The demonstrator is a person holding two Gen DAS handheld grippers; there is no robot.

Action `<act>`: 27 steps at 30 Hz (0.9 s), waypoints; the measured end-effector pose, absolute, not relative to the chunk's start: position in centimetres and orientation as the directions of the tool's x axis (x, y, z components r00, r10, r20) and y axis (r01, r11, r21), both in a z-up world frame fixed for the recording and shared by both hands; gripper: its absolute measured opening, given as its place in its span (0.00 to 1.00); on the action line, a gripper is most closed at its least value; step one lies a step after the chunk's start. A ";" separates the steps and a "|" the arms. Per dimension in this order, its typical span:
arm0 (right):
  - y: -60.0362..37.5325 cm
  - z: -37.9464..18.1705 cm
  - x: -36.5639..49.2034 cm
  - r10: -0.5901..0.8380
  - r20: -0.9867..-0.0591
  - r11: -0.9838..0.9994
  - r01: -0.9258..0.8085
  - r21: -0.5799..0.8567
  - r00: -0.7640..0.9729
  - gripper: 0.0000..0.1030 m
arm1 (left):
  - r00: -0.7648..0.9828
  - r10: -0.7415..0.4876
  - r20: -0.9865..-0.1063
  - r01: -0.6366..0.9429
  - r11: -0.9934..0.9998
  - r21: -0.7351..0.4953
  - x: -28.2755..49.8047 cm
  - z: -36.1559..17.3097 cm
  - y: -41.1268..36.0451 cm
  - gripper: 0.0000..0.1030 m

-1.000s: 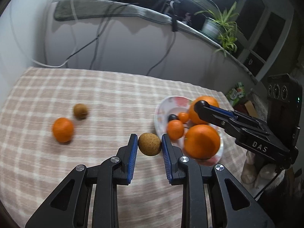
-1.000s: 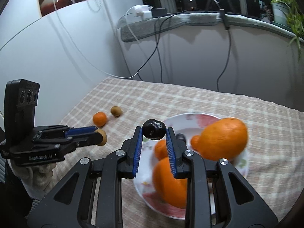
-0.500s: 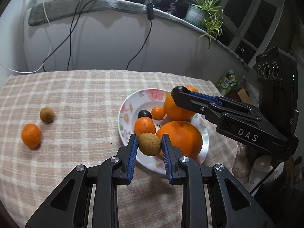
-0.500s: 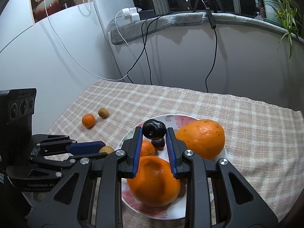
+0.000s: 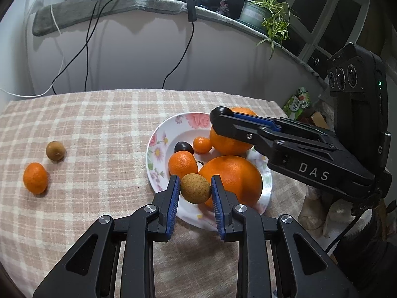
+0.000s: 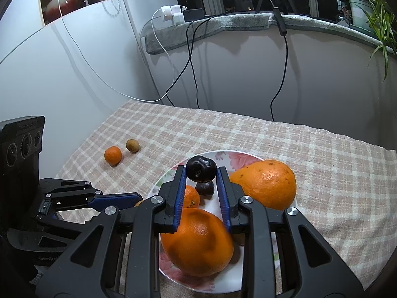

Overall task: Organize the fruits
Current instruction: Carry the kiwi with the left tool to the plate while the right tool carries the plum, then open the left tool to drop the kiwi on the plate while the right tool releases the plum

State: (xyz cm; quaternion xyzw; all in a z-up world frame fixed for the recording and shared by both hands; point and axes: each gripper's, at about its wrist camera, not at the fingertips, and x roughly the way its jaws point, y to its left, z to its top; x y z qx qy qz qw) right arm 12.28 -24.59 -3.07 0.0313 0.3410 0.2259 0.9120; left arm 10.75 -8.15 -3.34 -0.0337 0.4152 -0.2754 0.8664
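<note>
My left gripper is shut on a small brown fruit and holds it over the near rim of the floral plate. My right gripper is shut on a dark plum above the plate; it shows from the side in the left wrist view. The plate holds two big oranges, two small tangerines and another dark plum. A tangerine and a brown fruit lie on the cloth to the left.
The checked tablecloth covers the table. A white wall with hanging cables stands behind it. A ledge with a potted plant runs above. A green packet lies beyond the table's right edge.
My left gripper has carried the brown fruit rightward, from the bare cloth to above the plate's near rim. My right gripper still holds the dark plum over the plate, now a little further in.
</note>
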 end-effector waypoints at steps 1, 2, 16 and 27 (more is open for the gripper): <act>-24.6 -3.1 12.3 0.434 -0.608 0.896 -0.391 0.212 0.665 0.25 | 0.504 -0.504 -0.701 0.450 0.846 -0.285 10.8 -3.3 -8.2 0.24; -24.6 -3.0 12.3 0.433 -0.608 0.896 -0.390 0.212 0.665 0.25 | 0.505 -0.503 -0.701 0.450 0.847 -0.283 10.7 -3.3 -8.2 0.24; -24.4 -3.5 12.6 0.428 -0.617 0.899 -0.380 0.217 0.660 0.26 | 0.508 -0.503 -0.699 0.457 0.845 -0.276 10.7 -3.1 -8.3 0.24; -24.5 -3.5 12.8 0.427 -0.616 0.900 -0.376 0.220 0.662 0.26 | 0.512 -0.500 -0.699 0.461 0.846 -0.268 10.8 -3.0 -8.3 0.24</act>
